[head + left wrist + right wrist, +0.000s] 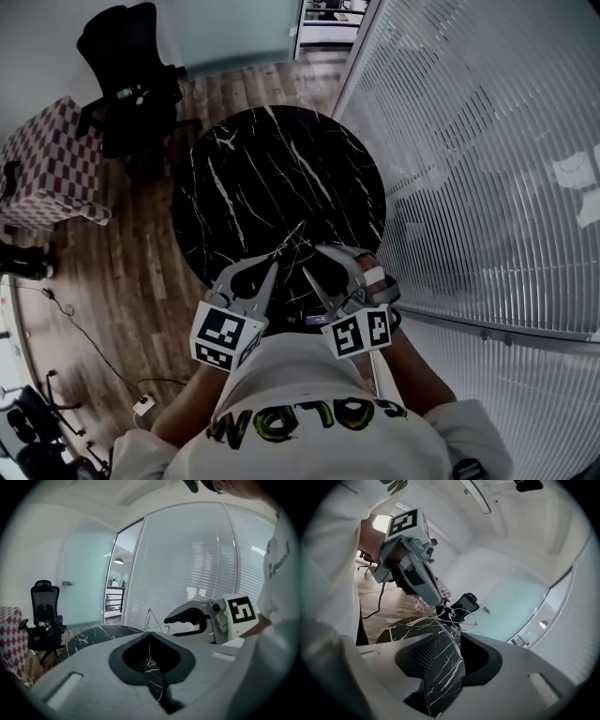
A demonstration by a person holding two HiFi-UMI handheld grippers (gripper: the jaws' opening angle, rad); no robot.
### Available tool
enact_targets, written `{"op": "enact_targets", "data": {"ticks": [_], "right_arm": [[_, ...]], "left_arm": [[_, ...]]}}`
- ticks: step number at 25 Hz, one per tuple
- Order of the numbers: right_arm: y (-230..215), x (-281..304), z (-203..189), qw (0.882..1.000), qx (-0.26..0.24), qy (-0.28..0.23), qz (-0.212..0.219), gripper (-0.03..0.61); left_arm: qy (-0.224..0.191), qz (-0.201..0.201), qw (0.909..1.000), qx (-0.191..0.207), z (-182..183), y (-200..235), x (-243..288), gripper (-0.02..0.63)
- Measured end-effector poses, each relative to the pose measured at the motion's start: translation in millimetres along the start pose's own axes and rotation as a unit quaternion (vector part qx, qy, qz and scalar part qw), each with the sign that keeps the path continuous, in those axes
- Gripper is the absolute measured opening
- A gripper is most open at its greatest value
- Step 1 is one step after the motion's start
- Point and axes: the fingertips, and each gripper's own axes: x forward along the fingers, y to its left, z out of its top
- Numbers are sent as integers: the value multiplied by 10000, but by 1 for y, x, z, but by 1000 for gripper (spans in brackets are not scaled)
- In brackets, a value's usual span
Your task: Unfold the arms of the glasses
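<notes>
Closest to the head camera is the person's white shirt (319,412) with dark and yellow lettering, and both arms reach out from it toward 12 o'clock. The left gripper (149,633) has its jaws pressed together, and a thin wire of the glasses (449,617) rises from their tips, so it is clamped on the frame. The right gripper (448,633) sits just beside it at its 3 o'clock, rolled onto its side. Its jaws stand wide apart with only marble showing between the pads, which press on nothing.

The glasses are a slight, pale wire frame. In the right gripper view one rounded lens loop curves out at 3 o'clock from the left gripper's tips, and a straight thin arm runs off toward 9 o'clock. They hang just above the table's 6 o'clock edge, between the two grippers' tips. Whether the arms are fully swung out I cannot tell.

Under them lies the round black table (281,169) veined in white. Past it, on the wood floor (141,272), a checkered block seat (52,159) stands at 9 o'clock and a black office chair (127,66) at 10 o'clock. A ribbed glass wall (469,141) fills the 3 o'clock side.
</notes>
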Motion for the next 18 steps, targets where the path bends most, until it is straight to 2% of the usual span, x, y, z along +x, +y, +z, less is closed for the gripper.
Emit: {"op": "enact_targets", "data": {"ticks": [4,7,18], "right_arm": [[6,1,1,9998,-194,11,12,130],[10,0,1,9998,-208,23,52,75],[25,-2,1,9996,-67,86,269,48]], "left_arm": [[2,-3,10000,33,-5,-1,1,3],[28,-12,10000,28,-6,-2,-1,3],[-13,98,10000,7,-5,11,-5,3]]}}
